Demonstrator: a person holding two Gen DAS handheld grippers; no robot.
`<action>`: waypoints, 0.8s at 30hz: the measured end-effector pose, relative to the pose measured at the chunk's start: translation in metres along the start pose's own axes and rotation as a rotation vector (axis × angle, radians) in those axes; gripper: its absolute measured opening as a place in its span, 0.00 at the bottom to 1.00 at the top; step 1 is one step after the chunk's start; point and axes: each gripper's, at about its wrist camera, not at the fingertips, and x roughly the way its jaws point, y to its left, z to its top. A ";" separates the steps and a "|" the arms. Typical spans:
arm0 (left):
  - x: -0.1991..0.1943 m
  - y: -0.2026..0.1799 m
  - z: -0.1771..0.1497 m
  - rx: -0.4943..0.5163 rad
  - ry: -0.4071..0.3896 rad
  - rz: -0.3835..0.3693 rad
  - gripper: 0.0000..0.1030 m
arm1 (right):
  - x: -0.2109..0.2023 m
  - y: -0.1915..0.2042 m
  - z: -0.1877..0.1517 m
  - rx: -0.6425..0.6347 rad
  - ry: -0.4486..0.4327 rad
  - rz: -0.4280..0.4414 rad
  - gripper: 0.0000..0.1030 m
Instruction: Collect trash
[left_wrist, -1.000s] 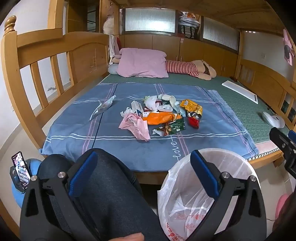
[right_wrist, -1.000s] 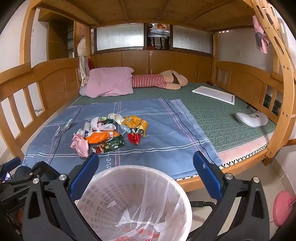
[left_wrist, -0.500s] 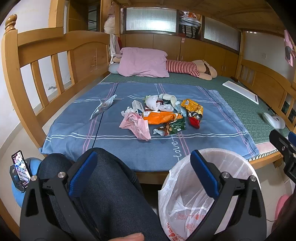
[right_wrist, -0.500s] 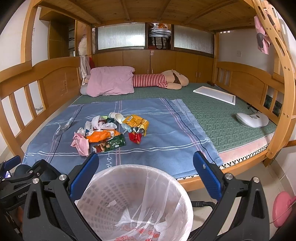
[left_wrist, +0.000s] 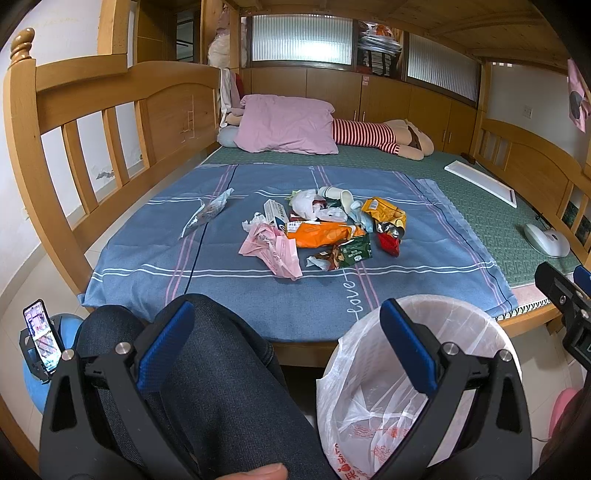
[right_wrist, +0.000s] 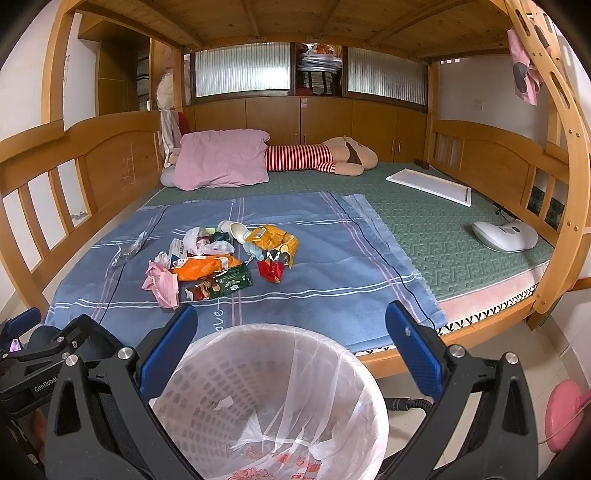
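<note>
I'm holding the left gripper (left_wrist: 286, 343) with jaws spread wide and gripping nothing, above a dark-trousered knee (left_wrist: 221, 369). I'm keeping the right gripper (right_wrist: 291, 347) equally wide and empty over the lined waste basket (right_wrist: 273, 398). The trash pile (right_wrist: 221, 258) is lying well beyond, on the blue sheet (right_wrist: 332, 258) of the bed.
</note>
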 end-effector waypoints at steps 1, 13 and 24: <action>0.000 0.000 0.000 0.000 0.000 0.000 0.97 | 0.000 0.000 0.000 0.000 -0.001 0.000 0.97; 0.000 0.000 0.000 0.000 0.001 0.000 0.97 | 0.001 0.001 -0.001 0.003 0.004 0.002 0.97; 0.002 0.001 -0.003 0.003 0.009 -0.005 0.97 | 0.005 0.003 -0.005 0.002 0.018 0.012 0.97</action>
